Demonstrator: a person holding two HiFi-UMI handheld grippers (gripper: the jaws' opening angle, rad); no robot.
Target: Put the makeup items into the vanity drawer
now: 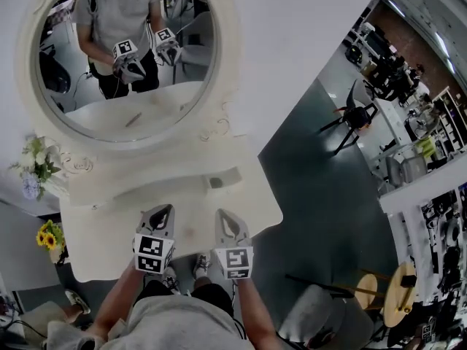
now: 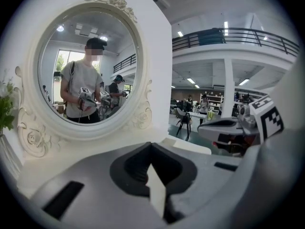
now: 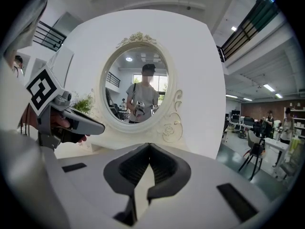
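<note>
The white vanity table (image 1: pixel 102 250) stands below its round mirror (image 1: pixel 124 49). My left gripper (image 1: pixel 162 214) and right gripper (image 1: pixel 225 217) hover side by side over the table's front edge, both pointing at the mirror. Each is shut, jaws meeting with nothing between them, as the left gripper view (image 2: pixel 151 149) and the right gripper view (image 3: pixel 148 149) show. A small dark thing (image 1: pixel 215 183) sits on the raised shelf at the back. The mirror reflects a thin stick (image 1: pixel 133 119) lying on the tabletop. No drawer front shows, and I can make out no other makeup item.
White flowers (image 1: pixel 33 168) and sunflowers (image 1: pixel 49 235) stand left of the table. The person's shoes (image 1: pixel 201 267) are under the front edge. Dark floor lies to the right, with a black chair (image 1: pixel 354 119) and a round wooden stool (image 1: pixel 398 290).
</note>
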